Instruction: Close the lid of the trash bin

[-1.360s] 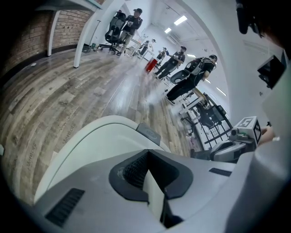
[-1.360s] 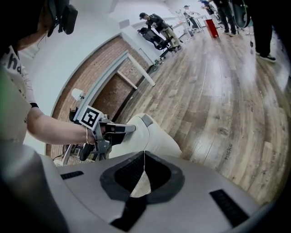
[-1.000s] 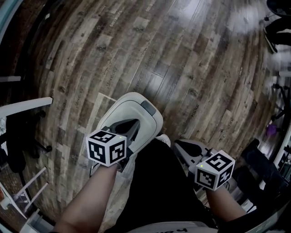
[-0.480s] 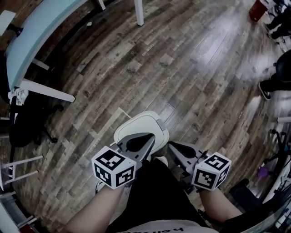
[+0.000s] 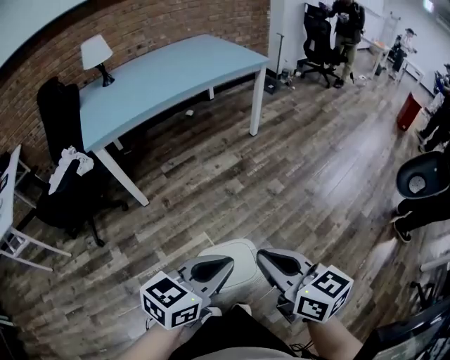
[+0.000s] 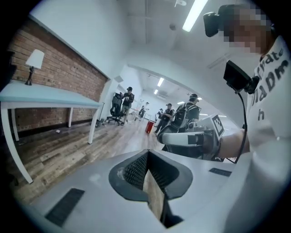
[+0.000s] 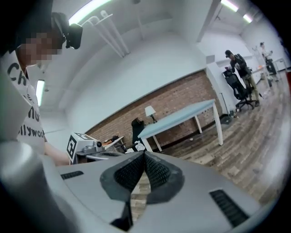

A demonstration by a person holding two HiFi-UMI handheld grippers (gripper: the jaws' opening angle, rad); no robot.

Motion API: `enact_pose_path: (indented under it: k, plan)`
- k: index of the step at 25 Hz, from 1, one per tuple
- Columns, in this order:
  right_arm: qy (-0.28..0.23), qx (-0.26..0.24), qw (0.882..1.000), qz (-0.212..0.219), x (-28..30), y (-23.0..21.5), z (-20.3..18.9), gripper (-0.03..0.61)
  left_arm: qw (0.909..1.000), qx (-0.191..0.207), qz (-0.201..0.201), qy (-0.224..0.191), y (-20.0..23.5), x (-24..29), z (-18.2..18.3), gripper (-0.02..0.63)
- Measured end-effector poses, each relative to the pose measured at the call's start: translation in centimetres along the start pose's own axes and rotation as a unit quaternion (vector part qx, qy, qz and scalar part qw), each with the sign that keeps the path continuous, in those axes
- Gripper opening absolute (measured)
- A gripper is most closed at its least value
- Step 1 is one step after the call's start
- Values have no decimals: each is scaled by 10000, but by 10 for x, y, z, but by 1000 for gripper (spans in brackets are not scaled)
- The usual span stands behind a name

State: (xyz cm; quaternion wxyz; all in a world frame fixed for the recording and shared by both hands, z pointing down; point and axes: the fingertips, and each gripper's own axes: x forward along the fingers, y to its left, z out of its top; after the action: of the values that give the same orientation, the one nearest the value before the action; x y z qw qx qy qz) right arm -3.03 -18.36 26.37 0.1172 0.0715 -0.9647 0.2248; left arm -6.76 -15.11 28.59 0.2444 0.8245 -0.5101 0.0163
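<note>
Bin: the white bin (image 5: 238, 250) stands on the wood floor (image 5: 316, 183) at the lower centre of the head view, partly covered by both grippers; its lid (image 5: 242, 271) looks flat and down.
Left gripper: the left gripper (image 5: 228, 262) is over the bin's left part; whether it touches cannot be told. Its jaws are clenched tip to tip with nothing between them.
Right gripper: the right gripper (image 5: 261, 254) is just right of the bin's edge, near the left one. Its jaws are pressed together too, holding nothing.
Table: a light blue table (image 5: 169, 74) fills the upper left, along the brick wall (image 5: 176, 21).
Lamp: a white-shaded lamp (image 5: 95, 55) stands on the table's left end.
Chair: a black chair (image 5: 70, 190) with a white cloth at the left edge.
</note>
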Motion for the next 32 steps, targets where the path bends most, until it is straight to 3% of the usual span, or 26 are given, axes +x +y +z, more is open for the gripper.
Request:
enact_pose_path:
  k: [6,12,17,22,26,32]
  plan:
    - [-555,-919,9942,55,-21,53,55,9,9967,460,-48,-667,-33,-55,55,8]
    - [-451,-1716,9841,-86,-38,96,75,9,9921,433,-279,-1141,-53,-105,90,8]
    - [-365,-1854,9819,-142,-40,109,80,9,9887,537,-418,-1333,-51,-136,104,8]
    - [-273,-1499,9880,-236,-36,96,64,9,9870,818,-99,-1379,-27,-145,88,8]
    - [-265,-1154,9921,-413,-35,79,52,9,9912,721,-30,-1110,-17,-141,64,8]
    - [-63,-1350,9895,-506,-35,75,48,9,9915,629,-17,-1141,-11,-144,58,8]
